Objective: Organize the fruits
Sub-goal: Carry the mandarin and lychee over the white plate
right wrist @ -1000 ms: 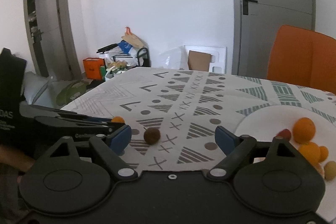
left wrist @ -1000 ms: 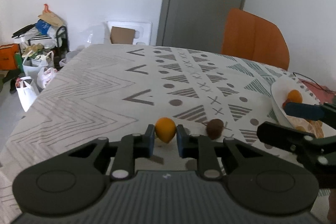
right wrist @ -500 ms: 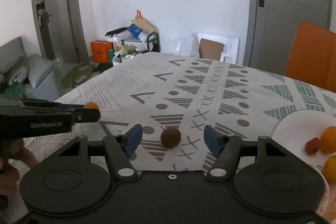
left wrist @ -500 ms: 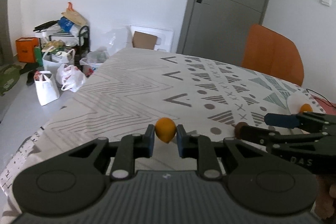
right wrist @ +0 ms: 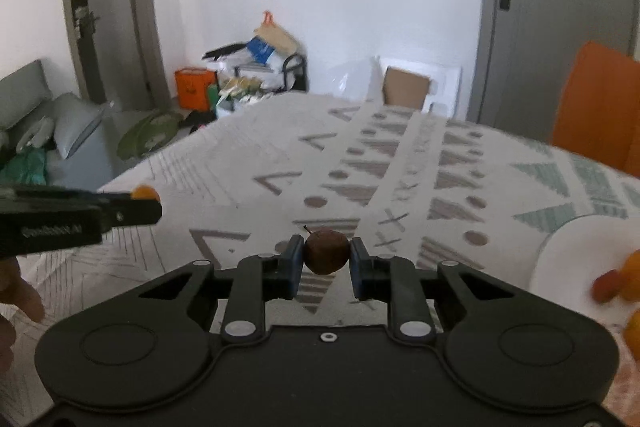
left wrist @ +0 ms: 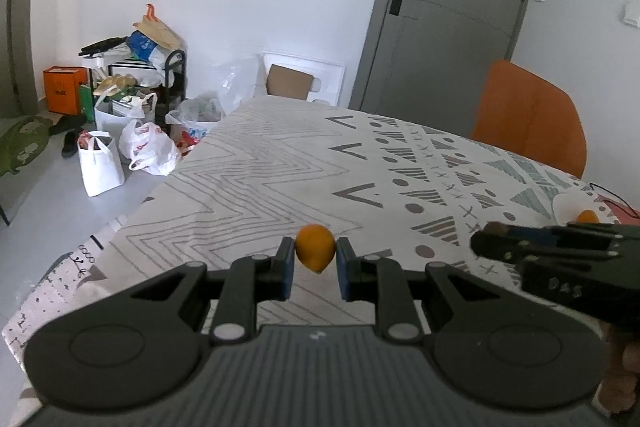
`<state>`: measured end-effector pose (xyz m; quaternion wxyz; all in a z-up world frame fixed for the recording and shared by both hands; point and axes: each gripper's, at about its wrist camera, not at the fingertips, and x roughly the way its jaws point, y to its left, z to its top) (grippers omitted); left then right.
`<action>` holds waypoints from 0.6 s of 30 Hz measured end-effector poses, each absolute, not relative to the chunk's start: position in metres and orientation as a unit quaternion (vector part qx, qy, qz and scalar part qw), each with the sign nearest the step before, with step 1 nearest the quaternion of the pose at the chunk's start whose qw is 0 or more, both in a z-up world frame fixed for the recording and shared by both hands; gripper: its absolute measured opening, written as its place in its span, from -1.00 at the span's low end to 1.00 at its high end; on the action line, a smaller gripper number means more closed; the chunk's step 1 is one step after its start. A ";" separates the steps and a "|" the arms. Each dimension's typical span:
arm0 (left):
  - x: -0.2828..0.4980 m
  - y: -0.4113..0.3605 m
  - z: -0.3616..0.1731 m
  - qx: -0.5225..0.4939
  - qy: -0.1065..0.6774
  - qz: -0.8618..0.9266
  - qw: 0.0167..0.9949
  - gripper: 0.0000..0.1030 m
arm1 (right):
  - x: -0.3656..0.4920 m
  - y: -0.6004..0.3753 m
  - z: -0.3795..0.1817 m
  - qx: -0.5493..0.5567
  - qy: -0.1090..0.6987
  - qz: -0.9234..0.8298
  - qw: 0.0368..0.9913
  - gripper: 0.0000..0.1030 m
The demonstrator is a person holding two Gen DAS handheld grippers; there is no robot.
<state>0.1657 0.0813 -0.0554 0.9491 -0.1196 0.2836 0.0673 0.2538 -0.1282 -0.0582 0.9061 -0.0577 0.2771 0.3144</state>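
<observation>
A small orange fruit (left wrist: pixel 315 247) with a pointed lower end is pinched between the blue pads of my left gripper (left wrist: pixel 315 263), held above the patterned tablecloth (left wrist: pixel 280 167). My right gripper (right wrist: pixel 325 261) is shut on a round brown fruit (right wrist: pixel 326 251) with a short stem. In the left wrist view the right gripper (left wrist: pixel 486 245) reaches in from the right edge. The right wrist view has the left gripper (right wrist: pixel 154 205) coming in from the left with its orange fruit (right wrist: pixel 143 192). A white plate (right wrist: pixel 568 247) at the right holds several orange and red fruits.
An orange chair (left wrist: pixel 528 119) stands at the table's far right side, before a grey door (left wrist: pixel 452 7). Bags (left wrist: pixel 120 151) and a cluttered rack (left wrist: pixel 136 67) crowd the floor left of the table. A person's fingers (right wrist: pixel 16 299) show at the left edge.
My right gripper's jaws closed from wide open onto the brown fruit. The left gripper, still holding the orange fruit, shifted so that more floor and the table's left edge show.
</observation>
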 end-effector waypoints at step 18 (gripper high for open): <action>0.171 0.023 -0.038 -0.084 0.270 -0.003 0.959 -0.60 | 0.227 -0.199 -0.045 0.002 0.241 0.259 0.935 -0.56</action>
